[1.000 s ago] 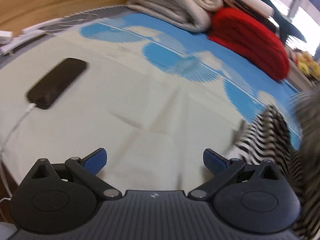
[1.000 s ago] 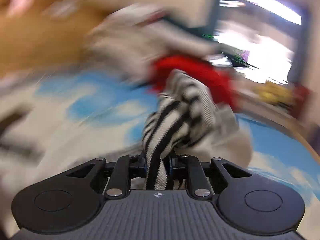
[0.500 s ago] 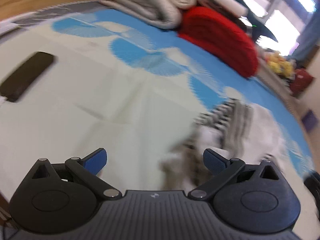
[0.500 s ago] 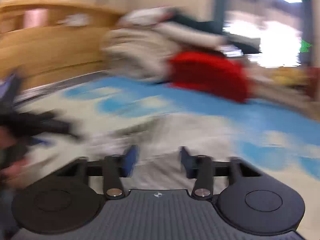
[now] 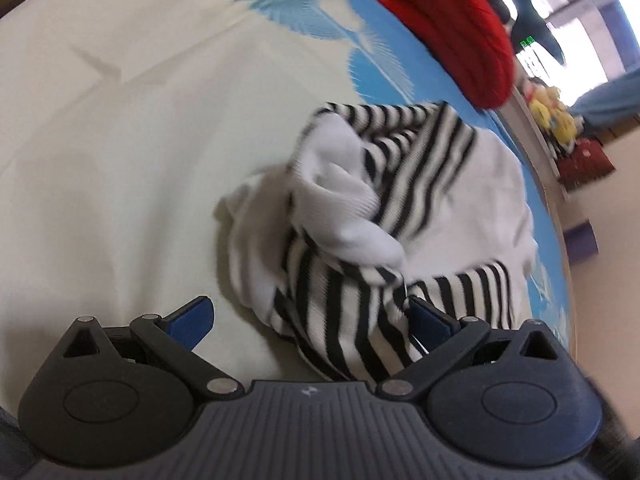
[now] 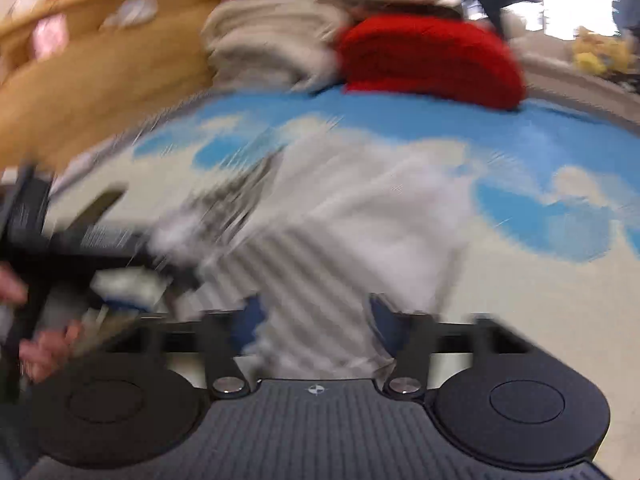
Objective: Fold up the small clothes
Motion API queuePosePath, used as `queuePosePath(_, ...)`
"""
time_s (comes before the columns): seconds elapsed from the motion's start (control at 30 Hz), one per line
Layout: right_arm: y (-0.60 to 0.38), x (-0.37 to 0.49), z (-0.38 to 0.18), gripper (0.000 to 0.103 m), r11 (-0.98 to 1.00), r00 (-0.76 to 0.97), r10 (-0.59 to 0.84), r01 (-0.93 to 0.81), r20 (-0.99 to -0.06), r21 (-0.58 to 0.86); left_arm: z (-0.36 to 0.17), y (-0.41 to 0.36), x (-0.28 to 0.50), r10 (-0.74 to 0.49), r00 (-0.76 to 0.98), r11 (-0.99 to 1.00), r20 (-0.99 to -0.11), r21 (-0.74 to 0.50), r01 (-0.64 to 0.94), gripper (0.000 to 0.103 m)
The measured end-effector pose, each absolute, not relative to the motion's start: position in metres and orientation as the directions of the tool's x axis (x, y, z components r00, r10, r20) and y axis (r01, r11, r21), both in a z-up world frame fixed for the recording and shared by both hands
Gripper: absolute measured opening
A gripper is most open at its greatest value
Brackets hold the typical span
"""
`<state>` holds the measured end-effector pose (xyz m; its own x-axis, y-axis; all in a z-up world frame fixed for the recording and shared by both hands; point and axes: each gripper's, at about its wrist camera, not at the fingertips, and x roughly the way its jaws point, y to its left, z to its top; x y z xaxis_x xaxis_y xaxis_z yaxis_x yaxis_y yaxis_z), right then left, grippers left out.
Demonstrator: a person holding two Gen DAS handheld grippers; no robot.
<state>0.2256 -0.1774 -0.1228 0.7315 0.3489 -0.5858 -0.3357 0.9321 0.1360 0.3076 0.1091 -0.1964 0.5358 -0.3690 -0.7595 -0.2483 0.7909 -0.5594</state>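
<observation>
Left tool [image 5: 308, 318]: blue pads spread wide, nothing pinched. The crumpled black-and-white striped knit garment with plain white panels [image 5: 384, 216] lies directly ahead of it on the bed. The garment's near striped edge runs in between the pads and touches or just overlaps the right-hand pad; the left-hand pad stands clear over bare sheet.

Right tool [image 6: 316, 320]: jaws have just been opening and now stand apart. The same garment [image 6: 340, 240] lies between and ahead of the pads, not pressed by them. View is heavily blurred. At its left edge, the other tool and a hand [image 6: 40, 348] show as smears.

Beyond the garment: cream and blue cloud-print bed sheet [image 5: 120, 140]. Farther still, a folded red knit blanket [image 5: 452, 16] and, beside it, a stack of folded beige blankets [image 6: 272, 44].

Risks, judged:
- The heap is bunched and layered; a pinch here may take two layers at once, so the piece would lift as a wad rather than open flat.
- The white sleeve-like part is rolled over the striped body; pulling without freeing it would trap a twist in the fold.

Orientation: no clean outline. The heap's long axis seems to run from near-left, by the left tool, toward far-right. Which end is collar or hem I cannot tell.
</observation>
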Motion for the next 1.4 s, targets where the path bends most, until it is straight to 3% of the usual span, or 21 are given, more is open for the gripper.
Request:
queuePosePath(0.07,-0.212,0.258,-0.107,0.085,0.943,0.740,0.331,-0.279,-0.585,0.181,-0.198,0.109,0.308,-0.367,0.539,0.790,-0.758,-0.560,-0.250,0.102)
queuePosePath(0.2,-0.265,0.349,-0.126,0.087,0.900,0.636,0.403,-0.144,-0.658,0.412,-0.201,0.112,0.305,-0.345,0.568,0.778,-0.748,-0.566,-0.274,0.102)
queuePosePath(0.33,-0.271,0.423,-0.155,0.087,0.901,0.560,0.400,-0.095,-0.725,0.424,-0.200,0.136,0.312,-0.325,0.584,0.740,-0.744,-0.585,-0.333,0.102)
queuePosePath(0.37,-0.266,0.440,-0.163,0.087,0.905,0.545,0.398,-0.102,-0.738,0.413,-0.199,0.138,0.314,-0.331,0.581,0.730,-0.743,-0.592,-0.342,0.100)
queuePosePath(0.43,-0.255,0.469,-0.175,0.087,0.898,0.516,0.422,-0.129,-0.745,0.420,-0.198,0.139,0.320,-0.346,0.571,0.739,-0.745,-0.591,-0.324,0.073)
queuePosePath(0.47,-0.250,0.482,-0.185,0.082,0.872,0.464,0.480,-0.157,-0.745,0.464,-0.199,0.140,0.328,-0.391,0.559,0.731,-0.731,-0.616,-0.294,0.045)
queuePosePath(0.5,-0.244,0.489,-0.193,0.062,0.842,0.400,0.533,-0.169,-0.746,0.512,-0.200,0.141,0.334,-0.410,0.546,0.719,-0.731,-0.627,-0.299,0.043)
queuePosePath(0.57,-0.230,0.499,-0.206,0.031,0.828,0.337,0.561,-0.231,-0.756,0.512,-0.197,0.141,0.346,-0.405,0.524,0.754,-0.749,-0.598,-0.272,0.035)
queuePosePath(0.67,-0.225,0.494,-0.199,0.023,0.833,0.352,0.550,-0.302,-0.758,0.464,-0.183,0.135,0.388,-0.378,0.483,0.835,-0.790,-0.516,-0.191,0.030)
queuePosePath(0.77,-0.246,0.492,-0.189,0.020,0.859,0.478,0.510,-0.239,-0.715,0.454,-0.158,0.116,0.462,-0.288,0.523,0.929,-0.802,-0.366,-0.049,0.029)
queuePosePath(0.97,-0.321,0.467,-0.192,0.016,0.882,0.679,0.356,-0.015,-0.643,0.472,-0.147,0.016,0.638,-0.283,0.540,0.958,-0.793,-0.212,0.191,0.029)
queuePosePath(1.13,-0.377,0.436,-0.210,0.016,0.819,0.747,0.263,0.162,-0.610,0.551,-0.145,-0.087,0.715,-0.364,0.530,0.918,-0.766,-0.199,0.343,0.029)
queuePosePath(1.3,-0.391,0.426,-0.224,0.017,0.793,0.771,0.251,0.183,-0.585,0.581,-0.149,-0.128,0.744,-0.334,0.573,0.934,-0.748,-0.182,0.308,0.030)
queuePosePath(1.33,-0.393,0.426,-0.227,0.018,0.792,0.777,0.242,0.189,-0.582,0.581,-0.151,-0.123,0.745,-0.338,0.588,0.936,-0.735,-0.198,0.291,0.032)
queuePosePath(1.37,-0.394,0.429,-0.228,0.022,0.789,0.777,0.241,0.191,-0.581,0.583,-0.150,-0.116,0.744,-0.344,0.602,0.936,-0.721,-0.210,0.284,0.044)
queuePosePath(1.4,-0.395,0.431,-0.229,0.028,0.795,0.774,0.238,0.193,-0.588,0.575,-0.148,-0.105,0.743,-0.327,0.619,0.943,-0.714,-0.206,0.261,0.068)
